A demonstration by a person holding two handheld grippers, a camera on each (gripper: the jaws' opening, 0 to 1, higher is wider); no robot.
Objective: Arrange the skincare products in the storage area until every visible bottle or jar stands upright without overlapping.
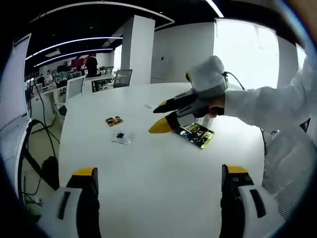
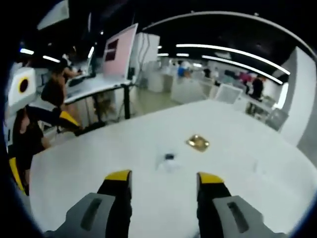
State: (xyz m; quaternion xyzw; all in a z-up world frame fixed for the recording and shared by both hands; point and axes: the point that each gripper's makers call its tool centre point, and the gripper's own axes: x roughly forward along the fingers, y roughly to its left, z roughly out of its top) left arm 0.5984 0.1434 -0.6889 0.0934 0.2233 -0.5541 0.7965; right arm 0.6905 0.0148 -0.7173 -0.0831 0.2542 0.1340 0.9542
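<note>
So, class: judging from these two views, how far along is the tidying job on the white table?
Nothing looks done yet. The gold sachet, the clear packet and the green sachet lie flat, scattered on the table. In hand: nothing; the right gripper hovers open above the green sachet, the left gripper is open. All arranging remains.

three small packets apart on the table (image 1: 148,188): sachet (image 1: 114,120), clear pouch (image 1: 122,137) beside it, printed packet (image 1: 197,134) rightward

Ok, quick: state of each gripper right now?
Left gripper: open, holding nothing.
Right gripper: open, holding nothing.
</note>
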